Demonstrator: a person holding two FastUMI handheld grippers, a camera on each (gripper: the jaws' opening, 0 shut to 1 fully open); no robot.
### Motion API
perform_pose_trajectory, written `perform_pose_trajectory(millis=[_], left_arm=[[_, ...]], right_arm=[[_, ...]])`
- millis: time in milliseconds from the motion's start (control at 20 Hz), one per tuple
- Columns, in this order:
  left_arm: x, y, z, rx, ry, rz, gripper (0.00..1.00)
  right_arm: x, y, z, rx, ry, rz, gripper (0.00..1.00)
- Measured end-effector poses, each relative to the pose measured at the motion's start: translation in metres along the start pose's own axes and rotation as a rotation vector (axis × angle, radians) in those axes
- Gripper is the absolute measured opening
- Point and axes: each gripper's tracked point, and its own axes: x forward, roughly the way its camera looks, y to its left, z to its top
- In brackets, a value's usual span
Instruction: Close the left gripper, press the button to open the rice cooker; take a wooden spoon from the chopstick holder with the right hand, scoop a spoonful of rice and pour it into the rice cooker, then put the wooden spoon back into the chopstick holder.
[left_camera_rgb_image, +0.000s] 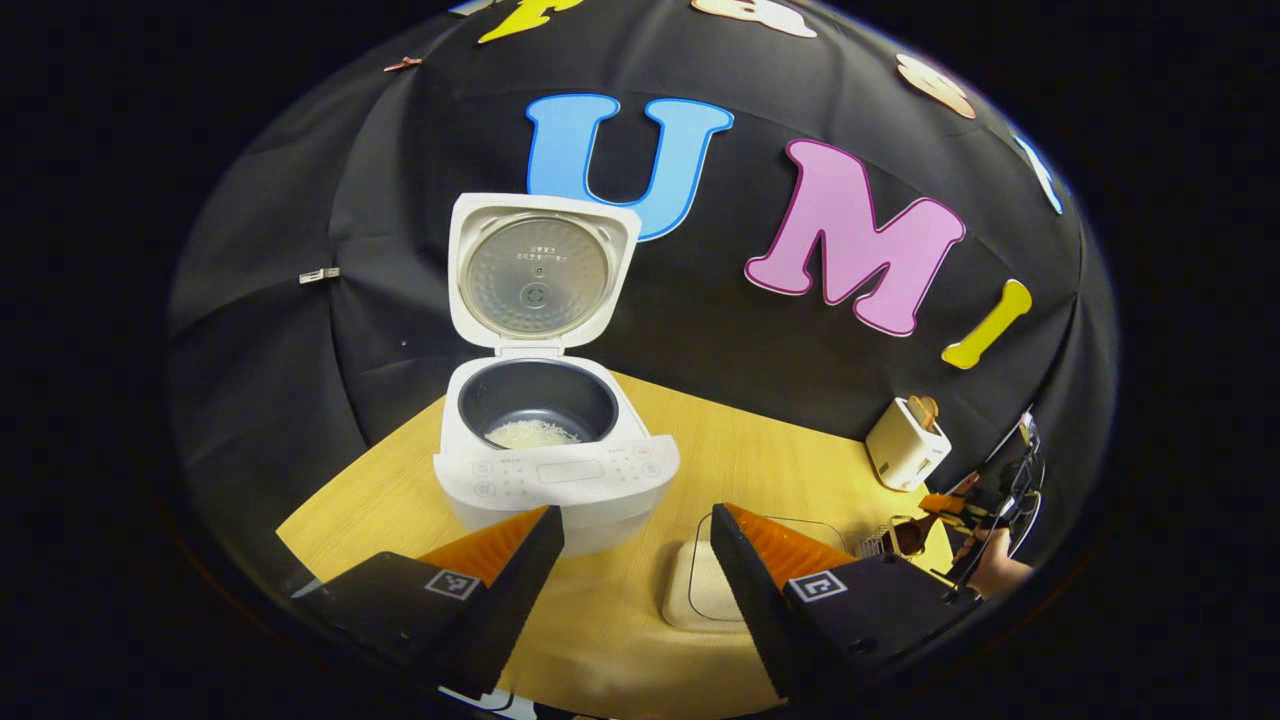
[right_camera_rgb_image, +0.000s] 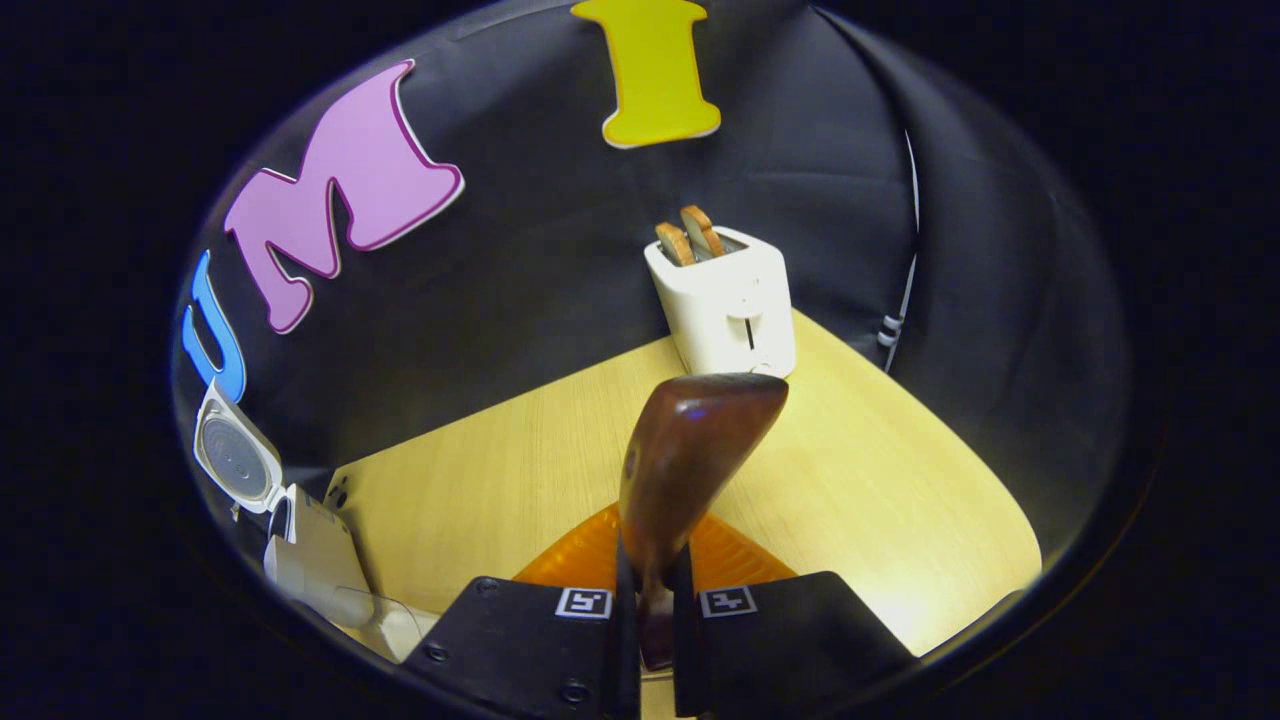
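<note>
— Right gripper view: right tongs (right_camera_rgb_image: 648, 585) pinching wooden spoon (right_camera_rgb_image: 680, 470), bowl up, above desk (right_camera_rgb_image: 900, 480); rice already in open rice cooker (left_camera_rgb_image: 545, 430).
— Left tongs (left_camera_rgb_image: 635, 560) spread, idle. Next: back into the chopstick holder, probably.

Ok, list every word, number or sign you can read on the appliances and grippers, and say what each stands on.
Nothing reads clearly.
Rice cooker lid, inner side: two short printed lines, too small to read.
Control panel: button marks and a small brand mark, blurred.
Left gripper and right gripper: square coded markers, patterns rather than words.
Toaster: no print visible.
Wooden spoon: no marking.
</note>
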Motion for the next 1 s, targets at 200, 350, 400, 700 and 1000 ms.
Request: perform_pose_trajectory(millis=[200, 350, 400, 700, 1000], left_arm=[[0.007, 0.001, 0.009, 0.009, -0.006, -0.051, 0.96], [0.009, 0.008, 0.015, 0.010, -0.025, -0.084, 0.96], [0.008, 0.010, 0.015, 0.012, -0.027, -0.098, 0.96], [0.006, 0.020, 0.011, -0.002, 0.002, -0.190, 0.96], [-0.003, 0.030, 0.028, 0.027, -0.023, -0.250, 0.96]], right_arm=[[-0.031, 0.014, 0.036, -0.043, -0.085, -0.019, 0.17], [-0.058, 0.037, 0.056, -0.021, -0.129, -0.003, 0.17], [-0.067, 0.048, 0.060, -0.017, -0.142, 0.008, 0.17], [-0.108, 0.116, 0.051, 0.022, -0.158, 0.071, 0.17], [-0.121, 0.170, 0.000, -0.029, -0.146, 0.100, 0.17]])
